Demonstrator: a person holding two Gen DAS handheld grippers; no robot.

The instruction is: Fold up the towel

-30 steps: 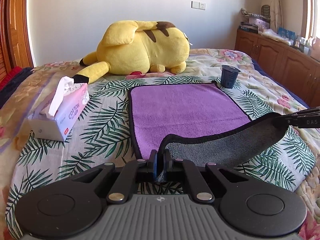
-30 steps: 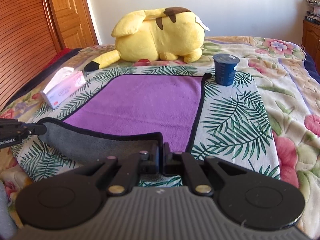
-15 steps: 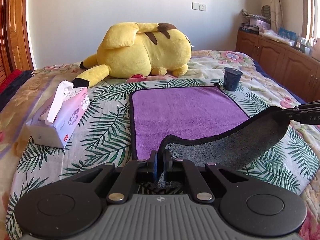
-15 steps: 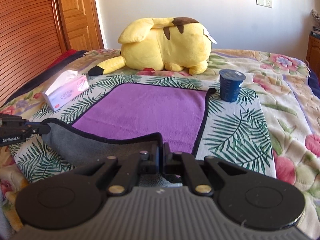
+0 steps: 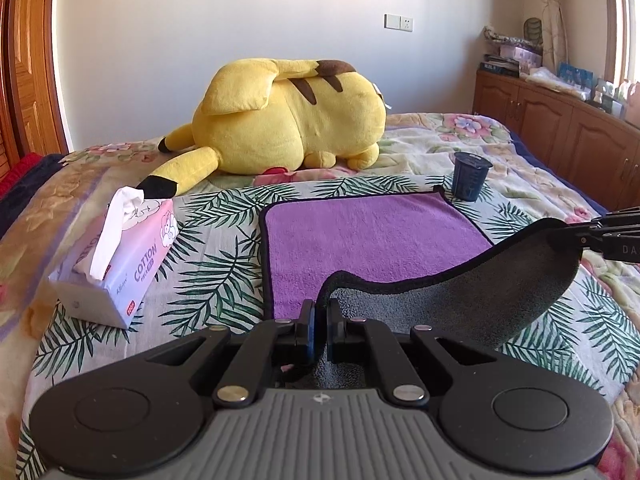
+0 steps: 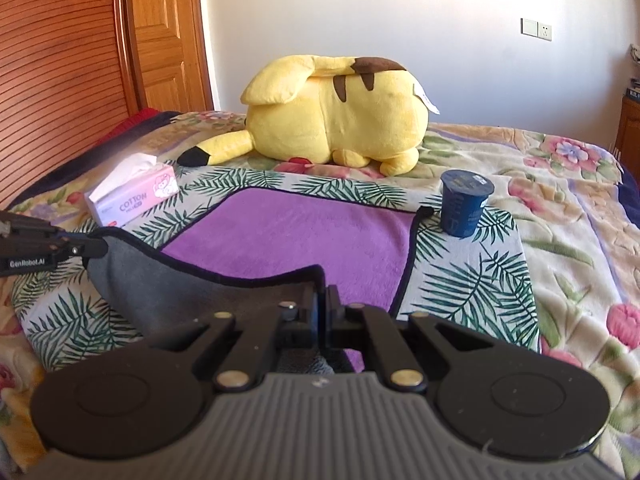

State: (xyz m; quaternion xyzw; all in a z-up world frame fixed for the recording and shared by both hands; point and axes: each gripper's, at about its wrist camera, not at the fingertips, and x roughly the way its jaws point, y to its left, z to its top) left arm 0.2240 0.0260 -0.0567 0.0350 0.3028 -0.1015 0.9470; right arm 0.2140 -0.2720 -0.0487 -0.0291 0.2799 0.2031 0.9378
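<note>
On the bed (image 5: 224, 248) we lift the towel (image 5: 368, 232). Left gripper (image 5: 319, 322) and right gripper (image 6: 321, 308) each pinch a near corner tight.

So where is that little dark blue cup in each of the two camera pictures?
Left wrist view: the dark blue cup stands right of centre, by the far right corner of the purple towel.
Right wrist view: the cup is right of centre, beside that same corner.
Shared landmark: the yellow plush toy behind it.
</note>
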